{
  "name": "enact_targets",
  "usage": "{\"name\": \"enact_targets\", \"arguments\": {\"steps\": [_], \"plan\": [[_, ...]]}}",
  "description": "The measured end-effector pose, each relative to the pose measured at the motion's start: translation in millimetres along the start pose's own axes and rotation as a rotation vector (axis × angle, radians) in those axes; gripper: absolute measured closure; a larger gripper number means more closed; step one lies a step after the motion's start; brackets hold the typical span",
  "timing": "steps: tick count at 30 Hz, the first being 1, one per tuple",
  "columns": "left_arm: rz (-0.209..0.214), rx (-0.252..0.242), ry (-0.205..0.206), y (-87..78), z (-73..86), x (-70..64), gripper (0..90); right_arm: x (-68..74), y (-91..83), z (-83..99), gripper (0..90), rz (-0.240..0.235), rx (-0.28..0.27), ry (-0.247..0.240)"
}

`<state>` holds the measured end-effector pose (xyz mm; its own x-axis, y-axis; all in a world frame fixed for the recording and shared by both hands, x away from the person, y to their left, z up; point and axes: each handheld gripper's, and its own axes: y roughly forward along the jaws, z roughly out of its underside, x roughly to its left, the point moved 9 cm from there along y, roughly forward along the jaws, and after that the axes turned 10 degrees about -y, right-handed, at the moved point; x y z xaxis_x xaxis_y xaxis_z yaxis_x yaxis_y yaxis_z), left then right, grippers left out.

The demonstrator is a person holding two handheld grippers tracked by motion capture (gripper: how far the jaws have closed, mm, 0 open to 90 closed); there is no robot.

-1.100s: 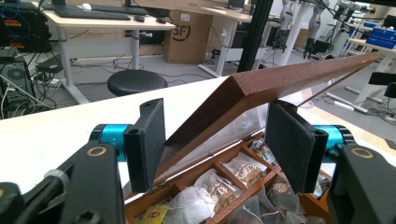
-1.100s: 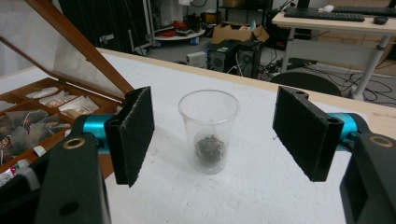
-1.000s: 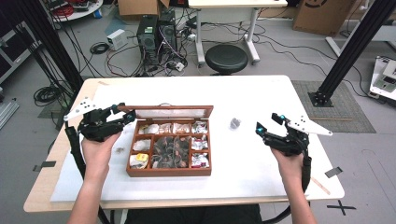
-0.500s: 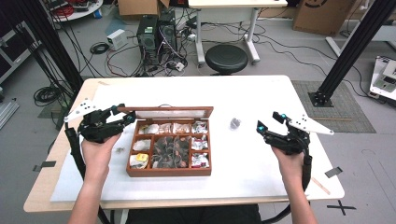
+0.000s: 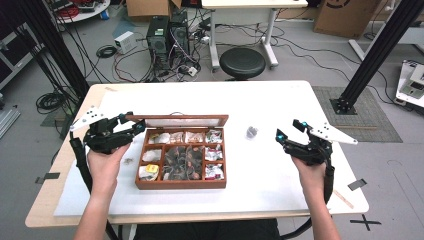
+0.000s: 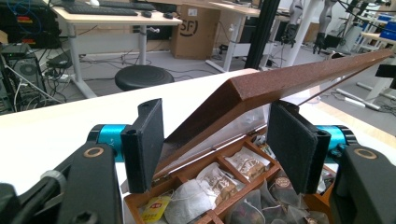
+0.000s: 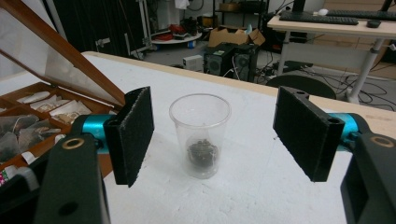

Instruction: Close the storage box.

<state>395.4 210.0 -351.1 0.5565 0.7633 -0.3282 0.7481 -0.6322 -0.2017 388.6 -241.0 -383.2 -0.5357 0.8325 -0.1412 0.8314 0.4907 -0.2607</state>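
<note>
The thing to watch here is the lid [image 6: 299, 77] of the wooden tea box [image 5: 181, 183] and how it sits against the left tool [image 6: 219, 144]. In the left gripper view the lid's edge is seen running as a long diagonal, low near the tool and rising away to the upper right, and its near corner is framed right between the two pads. The jaws are spread wide apart, nothing is clamped, and whether a pad is touching the wood can't really be told. From the high view the left tool [image 5: 131, 126] is placed at the box's back-left corner, so the lid is clearly that side's job.

The right tool [image 5: 289, 131] is held well off to the other side of the bench [image 5: 280, 100], also spread open and holding nothing. A clear plastic cup [image 7: 200, 135] with something dark at the bottom is lined up straight ahead of it, standing upright between box and tool, apart from both.

So probably: the lid gets handled along its long edge by the left, and the cup is taken from the right, since it's nearer that hand.
</note>
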Motion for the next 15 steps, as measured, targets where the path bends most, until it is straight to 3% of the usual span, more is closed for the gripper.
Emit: {"name": "enact_targets", "arguments": {"steps": [9, 15], "plan": [[-0.030, 0.017, 0.023, -2.6, 1.7, -1.8, 36.1, 1.1, 0.9, -2.0, 29.5, -0.003, -0.003, -0.002], [-0.079, 0.034, 0.047, -4.9, 2.3, -3.0, 35.2, 0.8, 1.3, -2.7, 29.5, 0.001, -0.004, -0.005]]}}
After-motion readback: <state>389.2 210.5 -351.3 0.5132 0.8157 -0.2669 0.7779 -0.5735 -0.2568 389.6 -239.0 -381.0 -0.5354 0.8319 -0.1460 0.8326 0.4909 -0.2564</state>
